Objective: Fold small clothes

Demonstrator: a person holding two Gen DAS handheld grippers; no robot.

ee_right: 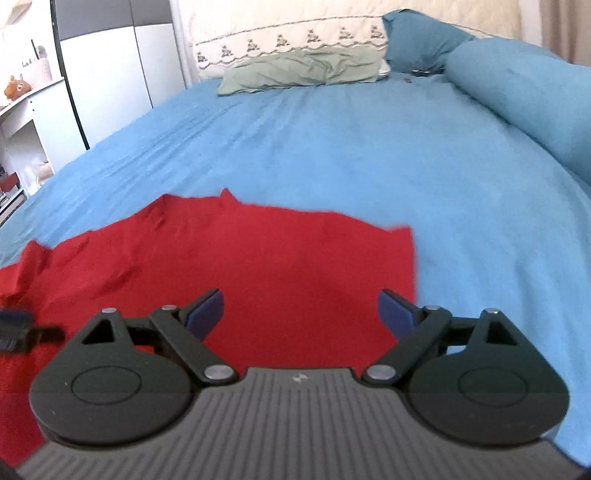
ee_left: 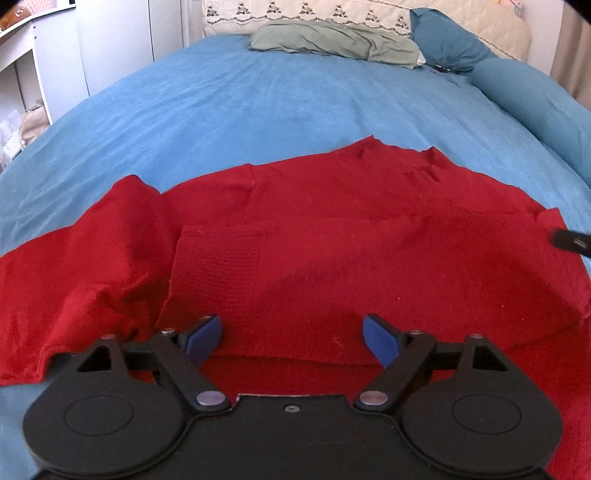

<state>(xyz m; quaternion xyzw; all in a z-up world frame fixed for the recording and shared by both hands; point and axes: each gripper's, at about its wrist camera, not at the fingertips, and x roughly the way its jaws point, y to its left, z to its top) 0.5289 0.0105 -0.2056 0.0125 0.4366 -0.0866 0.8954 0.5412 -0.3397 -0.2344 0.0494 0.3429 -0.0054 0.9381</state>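
Note:
A red knit sweater [ee_left: 332,229] lies spread on the blue bed sheet [ee_left: 229,107], with one sleeve folded across its body [ee_left: 258,258] and the other sleeve stretching off to the left [ee_left: 74,266]. My left gripper [ee_left: 291,334] is open and empty, just above the sweater's near hem. My right gripper [ee_right: 301,310] is open and empty above the sweater's right side [ee_right: 277,258], near its right edge. The right gripper's tip shows at the right edge of the left wrist view [ee_left: 570,242]. The left gripper's tip shows at the left edge of the right wrist view [ee_right: 22,328].
A grey-green pillow [ee_left: 332,42] and a teal pillow [ee_left: 447,40] lie at the head of the bed by a cream headboard [ee_left: 306,13]. A long teal bolster [ee_left: 535,107] runs along the right side. White shelves [ee_right: 22,122] stand left of the bed.

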